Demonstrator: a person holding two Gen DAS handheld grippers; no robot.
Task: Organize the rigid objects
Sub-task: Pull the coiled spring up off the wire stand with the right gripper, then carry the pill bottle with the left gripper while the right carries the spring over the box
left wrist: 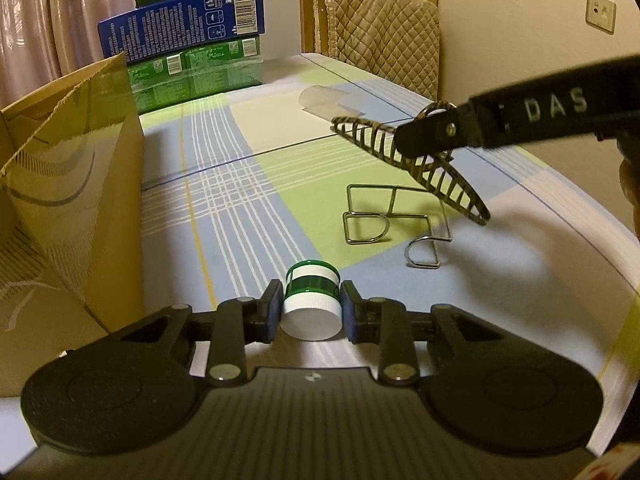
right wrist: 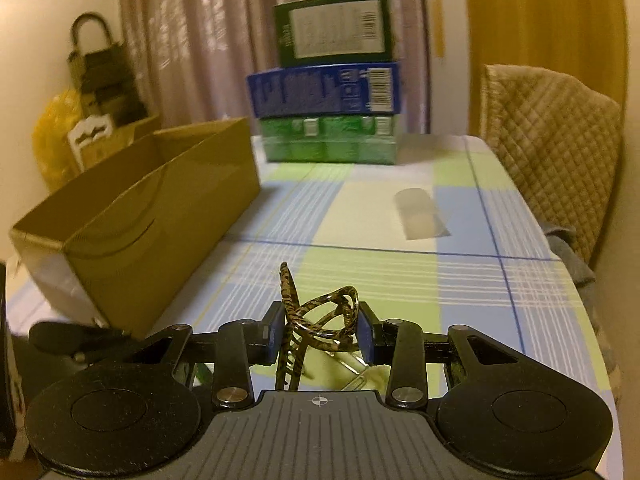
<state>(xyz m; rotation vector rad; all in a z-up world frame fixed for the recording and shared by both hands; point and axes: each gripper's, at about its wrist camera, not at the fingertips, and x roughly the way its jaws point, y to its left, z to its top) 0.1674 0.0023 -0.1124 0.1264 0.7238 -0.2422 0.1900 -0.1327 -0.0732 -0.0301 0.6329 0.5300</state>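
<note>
Grippers number two, and we are holding one item in each. Our left gripper (left wrist: 311, 312) is clamping one small jar (left wrist: 311, 304), green-banded with a white ribbed lid facing the camera, its blue pads pressing on both sides of it. The jar is lying on its side between the fingers, low over the checked tablecloth (left wrist: 248, 184).

Our right gripper (right wrist: 318, 326) is pinching one tortoiseshell hair claw (right wrist: 320, 316) between its pads; in the left wrist view the same claw (left wrist: 404, 152) is hanging in the air under the right gripper's black finger (left wrist: 520, 116), teeth spread, above the cloth and clear of it.

We are counting one wire rack (left wrist: 390, 222) standing on the table below and just beyond the claw, touching neither gripper. One open cardboard box (right wrist: 152, 208) is sitting along the left side of the table, close beside our left gripper. At the far end, three cartons are resting in a stack: one green pack (right wrist: 328, 144) at the bottom, one blue box (right wrist: 324, 88) on it, and one dark green box (right wrist: 334, 28) on top. One pale, translucent object (right wrist: 420, 214) is lying alone mid-table; we cannot tell what it is. One quilted chair cover (right wrist: 548, 132) is showing at the right edge of the table.
</note>
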